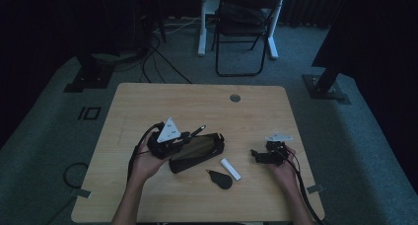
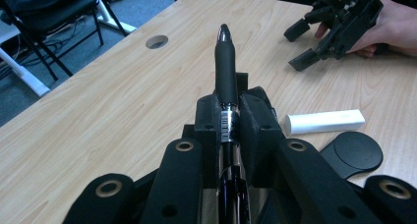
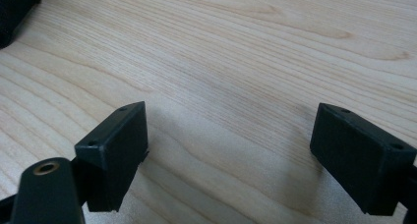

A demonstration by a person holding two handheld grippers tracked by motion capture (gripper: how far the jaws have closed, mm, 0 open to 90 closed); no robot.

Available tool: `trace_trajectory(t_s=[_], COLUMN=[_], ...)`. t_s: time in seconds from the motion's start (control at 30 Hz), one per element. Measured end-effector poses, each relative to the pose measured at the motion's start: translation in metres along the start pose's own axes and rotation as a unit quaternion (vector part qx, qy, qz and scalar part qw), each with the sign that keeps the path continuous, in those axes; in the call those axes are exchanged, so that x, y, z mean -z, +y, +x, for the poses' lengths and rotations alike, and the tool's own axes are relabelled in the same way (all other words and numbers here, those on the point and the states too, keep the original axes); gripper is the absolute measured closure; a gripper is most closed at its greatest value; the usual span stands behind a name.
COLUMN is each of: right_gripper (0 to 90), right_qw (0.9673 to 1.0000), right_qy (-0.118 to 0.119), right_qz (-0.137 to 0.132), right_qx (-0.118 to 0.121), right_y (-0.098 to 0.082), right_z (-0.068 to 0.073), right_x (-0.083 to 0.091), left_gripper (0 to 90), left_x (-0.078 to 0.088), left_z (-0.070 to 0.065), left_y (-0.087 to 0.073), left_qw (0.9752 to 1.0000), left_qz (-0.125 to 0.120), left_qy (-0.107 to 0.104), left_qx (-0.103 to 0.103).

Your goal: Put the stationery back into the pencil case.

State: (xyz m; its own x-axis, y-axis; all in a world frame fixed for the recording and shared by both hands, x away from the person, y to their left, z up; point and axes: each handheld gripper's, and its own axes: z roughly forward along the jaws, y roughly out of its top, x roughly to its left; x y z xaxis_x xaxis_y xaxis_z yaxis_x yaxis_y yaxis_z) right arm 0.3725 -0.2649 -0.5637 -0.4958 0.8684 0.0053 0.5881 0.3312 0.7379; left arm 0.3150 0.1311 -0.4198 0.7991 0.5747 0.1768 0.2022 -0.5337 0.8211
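My high camera sits above my side of the wooden table and looks forward and down, far enough back to take in the whole top, the floor around it and a folding chair at upper centre. The left gripper camera rides low and close, looking along its jaws and the black pen across the tabletop — the cable hole at its upper left also appears in the high view's upper centre, as does the white stick. The right gripper camera hovers very near bare wood, aimed downward.
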Motion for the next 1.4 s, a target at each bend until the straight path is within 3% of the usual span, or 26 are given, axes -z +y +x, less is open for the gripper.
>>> trace_trajectory(t_s=[1.4], right_gripper=[14.3], right_qw=[1.0], right_qy=[0.0], right_qz=[0.0], right_qx=[0.0], right_y=[0.0], right_z=[0.0], right_x=[0.0], left_gripper=[79.3], left_x=[-0.028], left_z=[0.006], left_y=[-0.002], left_qw=[0.9999], left_qz=[0.005], left_qy=[0.001], left_qx=[0.009])
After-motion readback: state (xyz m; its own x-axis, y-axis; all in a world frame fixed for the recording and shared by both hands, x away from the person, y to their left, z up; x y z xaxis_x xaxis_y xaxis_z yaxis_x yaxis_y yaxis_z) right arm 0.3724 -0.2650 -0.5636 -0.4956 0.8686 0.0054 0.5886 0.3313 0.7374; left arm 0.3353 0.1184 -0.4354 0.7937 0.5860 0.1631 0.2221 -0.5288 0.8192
